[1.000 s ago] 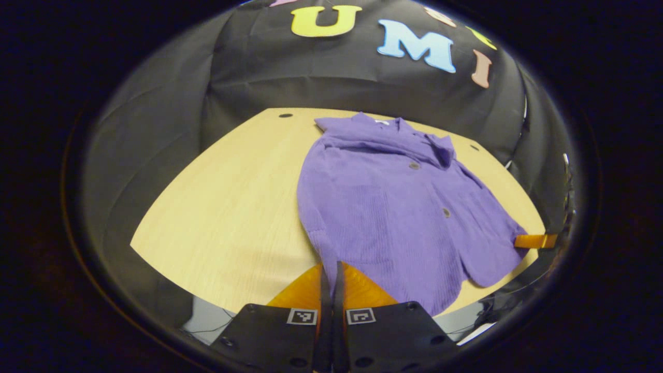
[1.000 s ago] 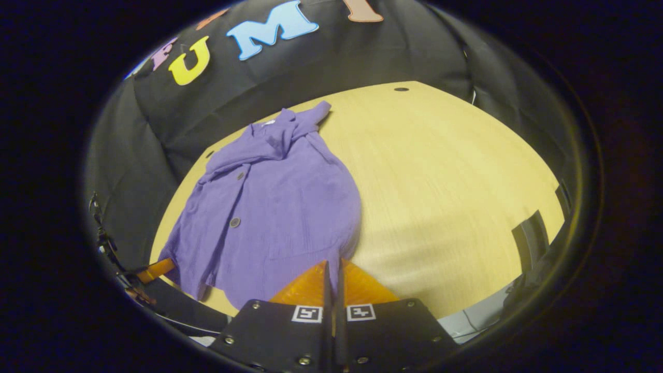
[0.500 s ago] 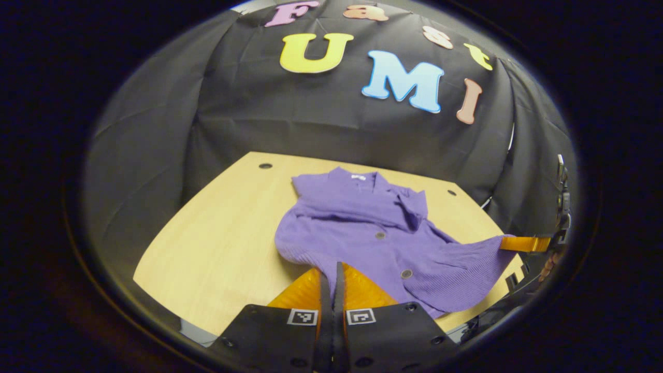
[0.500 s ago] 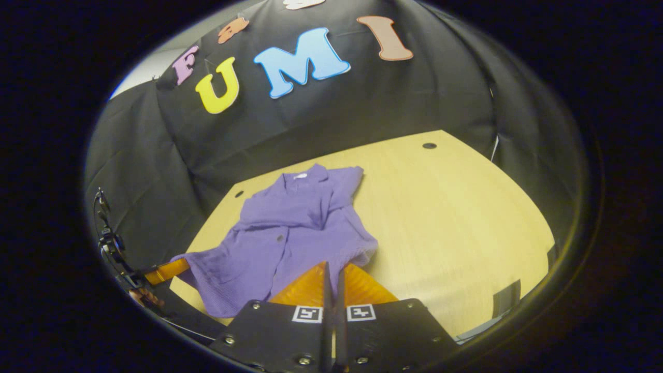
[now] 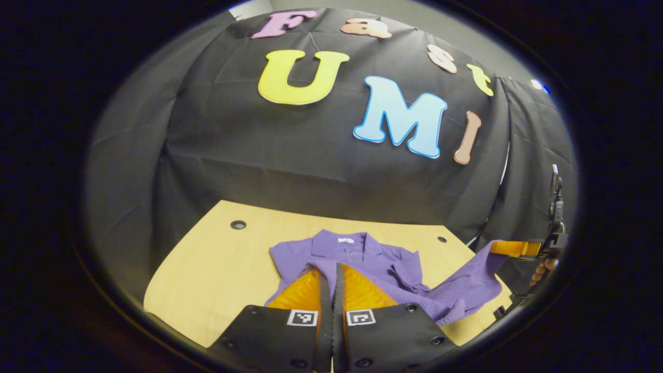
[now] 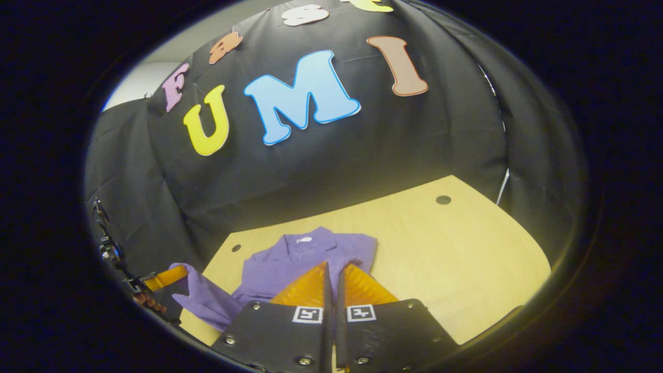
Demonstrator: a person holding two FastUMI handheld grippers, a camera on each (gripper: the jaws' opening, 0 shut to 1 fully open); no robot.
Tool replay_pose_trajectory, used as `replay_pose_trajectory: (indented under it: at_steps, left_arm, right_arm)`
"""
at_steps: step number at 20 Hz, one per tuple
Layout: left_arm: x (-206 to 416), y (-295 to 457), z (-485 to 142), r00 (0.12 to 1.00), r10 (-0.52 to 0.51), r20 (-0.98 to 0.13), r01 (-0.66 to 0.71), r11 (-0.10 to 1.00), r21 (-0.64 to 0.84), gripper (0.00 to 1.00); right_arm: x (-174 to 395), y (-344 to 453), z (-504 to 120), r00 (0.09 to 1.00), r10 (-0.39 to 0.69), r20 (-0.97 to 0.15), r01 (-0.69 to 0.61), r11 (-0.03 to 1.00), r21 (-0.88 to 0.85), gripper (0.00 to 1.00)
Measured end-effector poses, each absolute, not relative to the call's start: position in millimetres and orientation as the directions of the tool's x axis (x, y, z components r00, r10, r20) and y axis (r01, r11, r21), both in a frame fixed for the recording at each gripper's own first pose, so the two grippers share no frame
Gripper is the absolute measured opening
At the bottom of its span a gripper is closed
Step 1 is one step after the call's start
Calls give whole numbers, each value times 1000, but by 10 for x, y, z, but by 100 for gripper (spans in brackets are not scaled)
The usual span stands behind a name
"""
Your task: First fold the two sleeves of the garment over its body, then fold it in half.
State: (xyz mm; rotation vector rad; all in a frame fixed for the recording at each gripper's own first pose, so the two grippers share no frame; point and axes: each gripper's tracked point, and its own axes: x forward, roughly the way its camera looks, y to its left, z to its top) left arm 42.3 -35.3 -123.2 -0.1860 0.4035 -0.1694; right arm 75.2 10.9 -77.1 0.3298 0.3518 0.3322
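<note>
1. Left gripper view: the left gripper (image 5: 331,269) sits at the bottom of the view with its two fingers pressed together on the hem of a purple garment (image 5: 362,254); the cloth rises up to the fingertips, so the jaws read as pinched on fabric; the collar end lies flat on the pale wooden table (image 5: 217,269), near the black cloth wall; at the right edge the right gripper (image 5: 510,247), held by a hand (image 5: 544,267), has the other hem corner raised off the table.

2. Right gripper view: the right gripper (image 6: 331,269) is also closed to a thin slit with purple fabric running into it; the garment (image 6: 305,254) lies just ahead, collar toward the wall, on the table (image 6: 440,259); at the left edge the left gripper (image 6: 166,277) holds its corner aloft, with fingers of a hand (image 6: 147,300) below it.

3. Judgement on the step in hand: this looks like the fold in half, with the hem being carried toward the collar; to do it well, both corners should travel level and together, stay taut between the grippers, and be laid down with hem edge matching the shoulders before either grip lets go.

4. Containers: no container is visible; the garment rests directly on the table.
</note>
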Motion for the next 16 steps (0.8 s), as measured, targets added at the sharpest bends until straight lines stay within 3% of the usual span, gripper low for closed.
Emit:
replay_pose_trajectory:
  at_steps: [16]
  left_arm:
    - [2304,-36,-1429,898,-280,-339,197,946,-258,6]
  right_arm:
    - [2158,378,-550,924,218,-313,-128,950,286,3]
